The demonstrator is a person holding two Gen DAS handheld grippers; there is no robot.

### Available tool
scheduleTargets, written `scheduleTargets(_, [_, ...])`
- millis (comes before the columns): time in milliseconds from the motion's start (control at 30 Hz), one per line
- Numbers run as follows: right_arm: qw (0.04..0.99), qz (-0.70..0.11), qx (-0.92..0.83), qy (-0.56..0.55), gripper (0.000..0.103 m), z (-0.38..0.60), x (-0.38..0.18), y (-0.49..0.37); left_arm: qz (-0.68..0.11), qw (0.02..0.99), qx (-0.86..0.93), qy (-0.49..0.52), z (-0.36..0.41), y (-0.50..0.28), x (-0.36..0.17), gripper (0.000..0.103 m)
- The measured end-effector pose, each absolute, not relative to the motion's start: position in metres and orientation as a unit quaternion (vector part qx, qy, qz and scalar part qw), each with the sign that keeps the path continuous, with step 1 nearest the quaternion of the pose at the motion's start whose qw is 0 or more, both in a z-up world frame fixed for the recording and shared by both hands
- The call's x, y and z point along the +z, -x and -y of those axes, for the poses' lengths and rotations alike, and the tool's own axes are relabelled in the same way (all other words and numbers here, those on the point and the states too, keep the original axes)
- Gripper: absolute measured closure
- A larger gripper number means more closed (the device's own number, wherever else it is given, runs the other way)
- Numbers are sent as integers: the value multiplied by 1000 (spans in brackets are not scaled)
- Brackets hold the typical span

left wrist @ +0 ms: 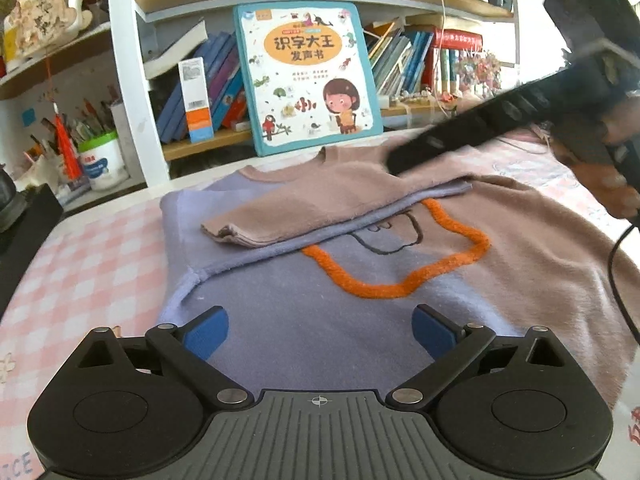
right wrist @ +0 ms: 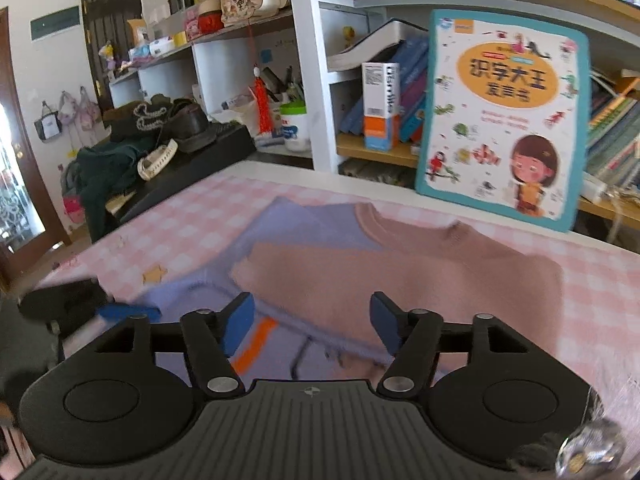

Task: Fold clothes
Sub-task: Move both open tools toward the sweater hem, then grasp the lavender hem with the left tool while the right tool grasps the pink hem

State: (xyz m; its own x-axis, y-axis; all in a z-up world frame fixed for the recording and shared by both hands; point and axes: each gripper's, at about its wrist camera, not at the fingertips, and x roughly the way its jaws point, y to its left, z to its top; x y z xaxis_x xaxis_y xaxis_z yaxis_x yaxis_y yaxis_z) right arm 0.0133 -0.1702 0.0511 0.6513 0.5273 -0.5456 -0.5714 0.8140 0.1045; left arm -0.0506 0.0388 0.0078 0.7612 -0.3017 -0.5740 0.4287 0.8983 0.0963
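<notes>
A lavender and tan sweater point(left wrist: 312, 312) with an orange outline design point(left wrist: 400, 280) lies flat on the pink checked tablecloth point(left wrist: 88, 264). Its left sleeve point(left wrist: 304, 212) is folded across the chest. My left gripper point(left wrist: 320, 332) is open and empty just above the sweater's lower hem. My right gripper point(right wrist: 312, 320) is open and empty, hovering over the sweater point(right wrist: 400, 272) near the folded tan sleeve. The right gripper also shows in the left wrist view point(left wrist: 520, 120) as a dark blurred arm above the collar. The left gripper's blue fingertip point(right wrist: 128, 312) shows at the left of the right wrist view.
A large children's book point(left wrist: 308, 80) leans upright against the bookshelf behind the table's far edge. A white jar point(left wrist: 100, 160) and pens stand at the left. A dark side table with shoes and clothes point(right wrist: 168, 140) stands left of the table.
</notes>
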Motion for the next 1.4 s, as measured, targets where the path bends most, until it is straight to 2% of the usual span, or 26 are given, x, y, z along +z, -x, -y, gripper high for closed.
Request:
scheduleTargets(100, [911, -288, 291, 50, 33, 184, 49, 4, -282, 935, -182, -116, -40, 58, 12, 3])
scheduleTargets(667, [925, -275, 263, 17, 29, 239, 46, 101, -260, 948, -137, -124, -59, 116, 38, 3])
scheduleTargets(1067, [950, -251, 180, -51, 27, 303, 31, 195, -282, 945, -125, -111, -61, 149, 23, 3])
scheduleTargets(1167, [949, -264, 161, -65, 31, 312, 23, 194, -278, 949, -116, -95, -69, 150, 23, 7])
scheduleTargets(1300, [946, -280, 137, -86, 47, 324, 13, 191, -286, 949, -104, -85, -77, 150, 18, 28])
scheduleTargets(1400, [940, -294, 136, -109, 51, 327, 5, 183, -298, 947, -95, -70, -84, 147, 13, 28])
